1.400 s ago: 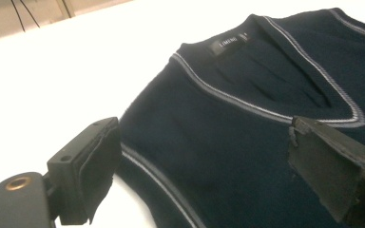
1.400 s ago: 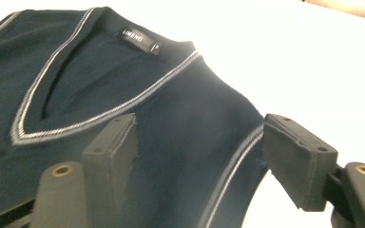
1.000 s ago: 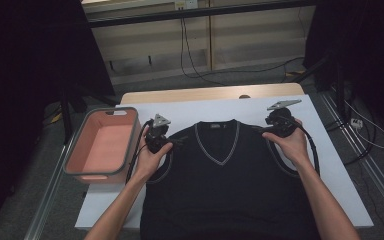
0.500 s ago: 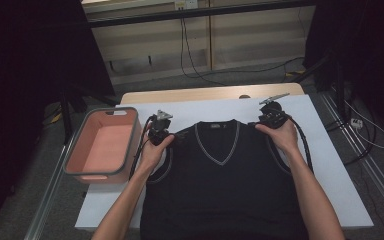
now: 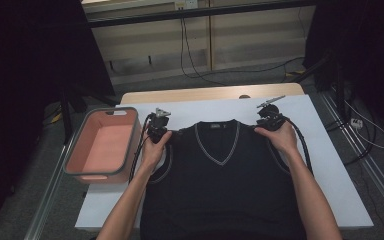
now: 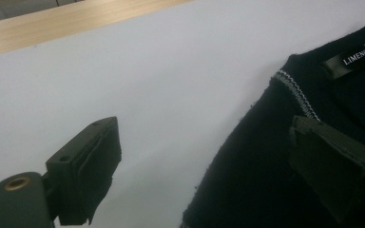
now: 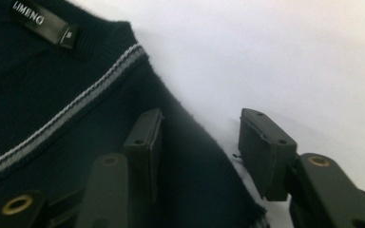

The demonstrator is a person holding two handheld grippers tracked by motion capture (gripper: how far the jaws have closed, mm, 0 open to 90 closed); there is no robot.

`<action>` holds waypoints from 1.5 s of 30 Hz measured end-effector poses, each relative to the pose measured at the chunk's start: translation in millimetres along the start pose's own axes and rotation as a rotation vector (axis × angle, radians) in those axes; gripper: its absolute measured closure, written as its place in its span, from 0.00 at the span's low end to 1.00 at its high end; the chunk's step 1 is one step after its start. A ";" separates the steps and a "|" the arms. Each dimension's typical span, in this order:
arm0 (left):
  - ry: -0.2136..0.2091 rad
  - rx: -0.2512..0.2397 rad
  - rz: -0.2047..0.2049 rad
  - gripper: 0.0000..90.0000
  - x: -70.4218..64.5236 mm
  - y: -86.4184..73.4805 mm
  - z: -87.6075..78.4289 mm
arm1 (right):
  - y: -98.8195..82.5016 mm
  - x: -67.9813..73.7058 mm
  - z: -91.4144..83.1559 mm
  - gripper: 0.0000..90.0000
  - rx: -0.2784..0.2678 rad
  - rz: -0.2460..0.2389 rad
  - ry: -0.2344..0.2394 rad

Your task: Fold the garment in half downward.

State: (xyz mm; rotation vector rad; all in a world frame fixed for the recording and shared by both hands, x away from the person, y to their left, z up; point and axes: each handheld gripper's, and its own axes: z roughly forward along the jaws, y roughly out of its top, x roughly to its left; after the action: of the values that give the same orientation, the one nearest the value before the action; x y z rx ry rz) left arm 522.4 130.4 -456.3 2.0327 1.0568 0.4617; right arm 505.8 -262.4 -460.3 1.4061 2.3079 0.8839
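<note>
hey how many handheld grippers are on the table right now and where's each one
2. The left black two-jaw gripper sits at the left shoulder of the black V-neck knitted vest; the right black two-jaw gripper sits at its right shoulder. Both straddle the shoulder edge, jaws apart.

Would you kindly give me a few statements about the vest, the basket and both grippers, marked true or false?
1. The black vest lies flat on the white table cover. True.
2. The pink basket holds folded clothes. False: nothing lies in it.
3. The left gripper straddles the vest's shoulder edge, jaws apart. True.
4. The right gripper is clamped shut on the vest's collar label. False: its jaws, which have just been closing, stand apart at the shoulder edge.
5. The vest has a V-neck with pale trim. True.
</note>
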 end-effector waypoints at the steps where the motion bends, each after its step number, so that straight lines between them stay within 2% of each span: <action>1: -0.013 0.005 -0.011 0.12 0.7 -0.7 1.5 | -0.1 -0.1 -0.8 0.60 0.006 0.001 0.005; 4: -0.046 0.040 -0.026 0.13 3.1 -2.5 5.7 | 1.0 0.9 -2.6 0.68 0.028 0.002 0.007; 6: -0.071 0.037 -0.032 0.13 4.4 -2.2 7.2 | 2.3 0.1 -3.9 0.75 0.047 0.008 0.020; 7: -0.066 0.026 -0.043 0.12 4.1 -1.7 8.1 | 2.8 -0.3 -4.7 0.78 0.059 0.008 0.033; 9: -0.092 0.024 -0.045 0.12 5.8 -0.6 9.4 | 2.3 -1.1 -5.5 0.86 0.061 0.018 0.041; 10: -0.099 0.035 -0.046 0.12 6.6 0.1 10.7 | 1.5 -2.4 -6.0 0.93 0.058 0.025 0.050; 11: -0.121 0.050 -0.035 0.13 7.9 0.6 11.7 | 0.3 -3.8 -6.5 0.95 0.054 0.041 0.069; 12: -0.151 0.061 -0.025 0.16 10.1 0.9 12.6 | -1.1 -4.4 -6.6 0.95 0.044 0.044 0.072; 14: -0.138 0.069 -0.036 0.19 12.4 1.3 15.0 | -3.0 -3.8 -7.0 0.96 0.028 0.041 0.066; 15: -0.145 0.072 -0.040 0.22 13.8 1.2 15.7 | -3.9 -3.4 -6.9 0.96 0.018 0.036 0.062; 16: -0.145 0.067 -0.048 0.29 14.1 0.8 16.2 | -4.7 -3.7 -6.9 0.96 0.012 0.034 0.063; 17: -0.146 0.078 -0.045 0.36 14.7 0.4 17.4 | -5.4 -3.8 -6.8 0.96 0.006 0.037 0.062; 18: -0.144 0.081 -0.030 0.39 14.4 0.3 17.7 | -6.4 -4.1 -6.9 0.96 0.000 0.045 0.064; 20: -0.135 0.081 -0.028 0.41 13.4 0.7 17.8 | -7.5 -4.5 -6.8 0.96 -0.009 0.044 0.066; 21: -0.135 0.078 -0.021 0.46 12.5 0.5 17.7 | -7.9 -4.4 -6.8 0.96 -0.012 0.043 0.066; 22: -0.147 0.079 -0.018 0.52 11.9 0.2 17.7 | -8.2 -4.3 -7.0 0.96 -0.013 0.044 0.064; 24: -0.147 0.080 -0.029 0.51 8.3 -0.8 17.5 | -8.5 -4.0 -7.1 0.96 -0.013 0.048 0.063; 27: -0.132 0.096 0.009 0.54 -1.7 0.4 17.2 | -8.6 -2.8 -7.1 0.96 -0.016 0.040 0.055; 28: -0.151 0.115 0.027 0.58 -2.1 0.6 14.9 | -8.6 -2.3 -7.2 0.96 -0.015 0.034 0.053; 29: -0.167 0.115 0.022 0.63 -2.4 -0.1 14.2 | -8.4 -1.7 -7.2 0.96 -0.013 0.029 0.047; 32: -0.165 0.116 0.034 0.68 -3.0 -1.8 12.3 | -7.8 -0.9 -7.4 0.96 -0.009 0.031 0.043; 33: -0.161 0.117 0.038 0.72 -3.1 -1.7 12.2 | -7.8 -0.9 -7.6 0.96 -0.008 0.029 0.045; 36: -0.193 0.122 0.021 0.86 -0.4 -2.5 10.9 | -7.3 0.7 -8.5 0.96 0.000 0.014 0.047; 38: -0.202 0.127 0.021 0.93 -0.4 -3.2 9.2 | -7.1 2.1 -9.5 0.96 0.007 0.003 0.048; 43: -0.187 0.131 0.020 0.96 -3.1 -1.9 5.9 | -7.9 1.8 -10.6 0.96 -0.005 0.003 0.055; 45: -0.189 0.121 0.027 0.97 -3.6 -0.6 3.3 | -7.6 0.7 -13.6 0.96 -0.028 0.012 0.060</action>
State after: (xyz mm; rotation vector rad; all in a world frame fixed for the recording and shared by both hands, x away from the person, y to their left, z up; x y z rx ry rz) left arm 522.0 126.2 -458.7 2.1517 0.9629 0.2177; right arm 492.9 -269.1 -454.7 1.4014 2.3237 0.9705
